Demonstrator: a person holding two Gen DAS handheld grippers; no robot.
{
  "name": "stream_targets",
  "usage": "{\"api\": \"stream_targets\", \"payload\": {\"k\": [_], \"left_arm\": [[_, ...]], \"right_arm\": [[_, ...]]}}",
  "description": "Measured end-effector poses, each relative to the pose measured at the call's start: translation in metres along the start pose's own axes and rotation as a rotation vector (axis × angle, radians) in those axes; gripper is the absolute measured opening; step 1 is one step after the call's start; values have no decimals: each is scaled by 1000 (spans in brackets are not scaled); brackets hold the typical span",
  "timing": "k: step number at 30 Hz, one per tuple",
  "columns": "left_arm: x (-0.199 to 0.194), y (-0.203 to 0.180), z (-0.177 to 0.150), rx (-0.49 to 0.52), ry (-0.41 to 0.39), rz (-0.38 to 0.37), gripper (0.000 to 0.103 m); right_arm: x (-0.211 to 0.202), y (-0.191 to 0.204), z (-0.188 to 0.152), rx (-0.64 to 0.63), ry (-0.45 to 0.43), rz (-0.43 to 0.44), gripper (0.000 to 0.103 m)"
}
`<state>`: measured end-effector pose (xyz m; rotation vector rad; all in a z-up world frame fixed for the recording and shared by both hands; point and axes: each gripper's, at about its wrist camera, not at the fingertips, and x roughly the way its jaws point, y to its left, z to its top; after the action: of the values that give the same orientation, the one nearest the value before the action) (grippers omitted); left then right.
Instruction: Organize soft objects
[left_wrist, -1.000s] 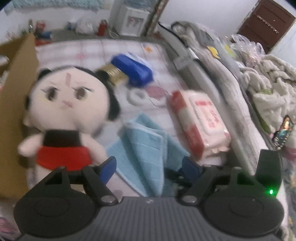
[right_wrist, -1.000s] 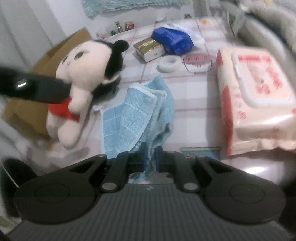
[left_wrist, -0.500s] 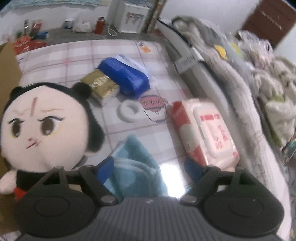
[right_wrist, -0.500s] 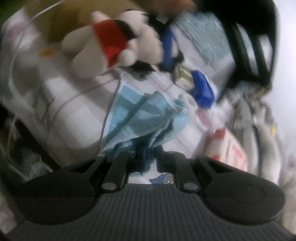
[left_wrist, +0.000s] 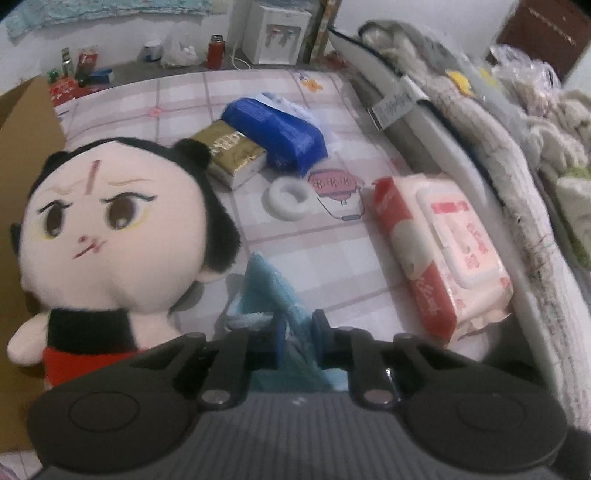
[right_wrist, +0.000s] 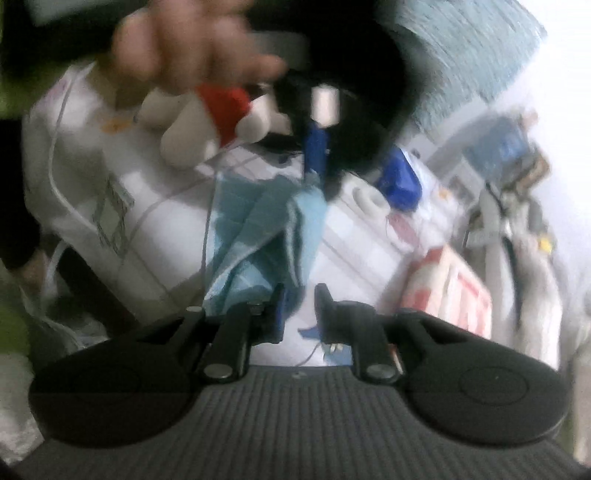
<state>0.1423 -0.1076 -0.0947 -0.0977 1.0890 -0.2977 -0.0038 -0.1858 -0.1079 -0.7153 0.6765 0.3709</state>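
Left wrist view: left gripper (left_wrist: 297, 338) just clamped down on a raised fold of the blue towel (left_wrist: 271, 295), cloth pinched between the blue pads. The towel peaks up from the checked bed sheet (left_wrist: 325, 258) right in front of the gripper. Plush doll (left_wrist: 110, 236) with black hair, red skirt stands just left of the towel, leaning against a brown cardboard box (left_wrist: 26, 122). Wet wipes pack (left_wrist: 443, 254), red and white, lies to the right, apart from the towel. Farther back: white ring (left_wrist: 288, 195), gold box (left_wrist: 231, 157) touching a blue package (left_wrist: 275, 138). Rumpled blankets (left_wrist: 517, 147) along the right edge.

Right wrist view, blurred: right gripper (right_wrist: 298, 306) jaws have just been easing apart, narrow gap visible; blue towel (right_wrist: 258, 236) edge sits against the left pad only, so a grip is not clear, looks released. The towel stretches from here up to the left gripper (right_wrist: 316, 155), which pinches its far end. A hand (right_wrist: 192, 48) sits above that, out of focus. The doll's red skirt and pale legs (right_wrist: 214, 118) show behind the towel. White ring (right_wrist: 369, 201), blue package (right_wrist: 400, 181) and wipes pack (right_wrist: 450, 291) off to the right on the bed.
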Motion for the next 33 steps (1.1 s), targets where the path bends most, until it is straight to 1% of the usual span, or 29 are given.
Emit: {"api": "stream_targets", "payload": {"k": [2, 4, 6, 7, 9, 11, 12, 14, 17, 19, 20, 21, 22, 24, 26, 28, 29, 31, 33], "left_arm": [[-9, 4, -5, -15, -24, -8, 15], [-16, 9, -12, -29, -44, -19, 15], [-21, 14, -20, -41, -63, -28, 15], [-23, 17, -25, -44, -73, -31, 15], [-25, 21, -33, -52, -87, -31, 15], [-26, 25, -40, -60, -84, -25, 15], [-25, 27, -43, -69, -77, -17, 15], [-23, 31, -48, -84, -66, -15, 15], [-24, 32, -54, -90, -62, -37, 17], [-27, 30, -58, -80, -62, -52, 24], [-28, 29, -60, -71, -64, -56, 28], [-30, 27, -62, -62, -65, -57, 31], [-31, 26, -65, -50, -64, -60, 33], [-33, 24, -70, -31, -55, -73, 47], [-32, 23, -74, -13, -28, -86, 50], [-28, 21, -78, -1, 1, -91, 53], [-25, 20, -79, 3, 14, -95, 57], [-21, 21, -83, 1, 28, -98, 60], [-18, 22, -85, -4, 41, -107, 67]], "right_arm": [[-8, -19, -3, 107, -13, 45, 20], [-17, -38, -7, 215, -34, 80, 28], [-25, -55, -14, 327, -56, 103, 33], [-30, -62, -17, 381, -67, 119, 34], [-29, -78, -25, 515, -80, 168, 35], [-23, -92, -30, 642, -82, 228, 38], [-20, -95, -31, 686, -84, 254, 41], [-11, -102, -31, 761, -94, 299, 45], [7, -103, -30, 828, -78, 299, 47], [14, -103, -33, 868, -70, 324, 51], [17, -104, -33, 879, -64, 338, 51], [18, -103, -33, 882, -61, 335, 51], [20, -102, -33, 880, -57, 328, 51], [20, -103, -32, 879, -52, 323, 53], [21, -107, -31, 869, -48, 323, 57], [24, -110, -25, 847, -39, 331, 65], [26, -112, -22, 835, -36, 336, 67], [34, -116, -13, 808, -29, 353, 69], [46, -119, -4, 794, -12, 367, 70]]}}
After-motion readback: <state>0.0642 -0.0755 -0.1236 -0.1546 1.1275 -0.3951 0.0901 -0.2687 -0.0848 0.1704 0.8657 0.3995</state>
